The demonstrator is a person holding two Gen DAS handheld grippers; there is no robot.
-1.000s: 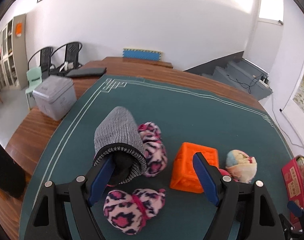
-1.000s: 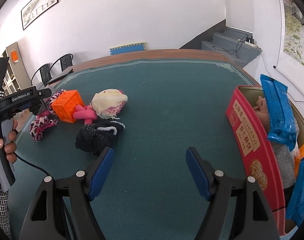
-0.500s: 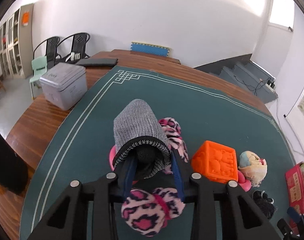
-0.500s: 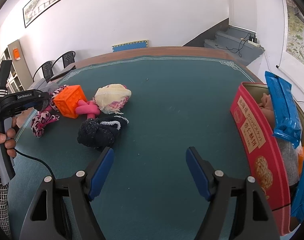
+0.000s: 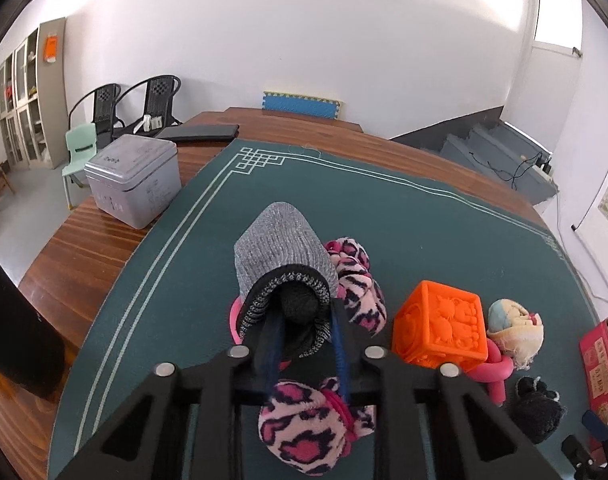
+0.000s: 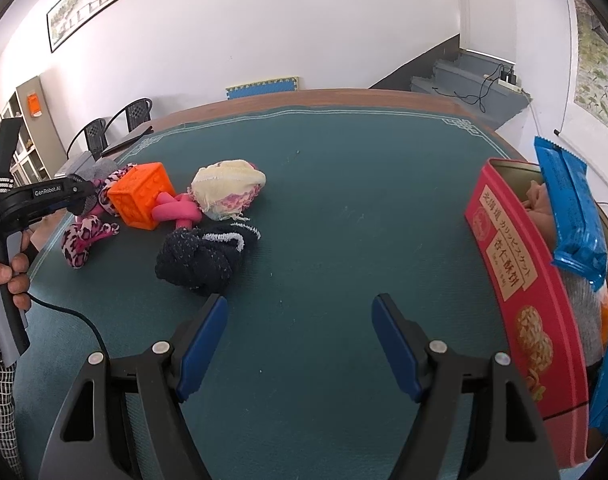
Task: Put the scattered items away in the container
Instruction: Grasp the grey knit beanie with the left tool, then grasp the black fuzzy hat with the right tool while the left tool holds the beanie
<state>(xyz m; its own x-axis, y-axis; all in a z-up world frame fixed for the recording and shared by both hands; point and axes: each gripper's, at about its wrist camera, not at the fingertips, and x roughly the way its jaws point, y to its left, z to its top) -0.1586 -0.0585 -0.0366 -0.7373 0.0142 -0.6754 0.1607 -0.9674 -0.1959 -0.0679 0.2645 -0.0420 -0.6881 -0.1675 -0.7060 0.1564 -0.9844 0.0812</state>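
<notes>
A: What's my left claw [image 5: 304, 322] on?

B: Clamped on the grey sock [image 5: 281, 248], far left of the green mat [image 6: 344, 184], beside the orange cube [image 5: 442, 324].

A: Right claw [image 6: 299, 320]?

B: Spread wide, holding nothing, with the red tin [image 6: 520, 292] off to its right.

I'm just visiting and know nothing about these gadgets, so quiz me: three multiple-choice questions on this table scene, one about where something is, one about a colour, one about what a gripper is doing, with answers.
1. Where is the red container?
A. right side of the green mat
B. on a chair
C. under the cube

2. What colour is the cube?
A. green
B. orange
C. white

3. What is the left gripper doing?
A. hanging open over bare mat
B. clamped on the grey sock
C. holding the cube

Answers: 1 A, the right wrist view shows it at the mat's right edge. 2 B, it is bright orange in both views. 3 B, its fingers pinch the sock's dark cuff.
</notes>
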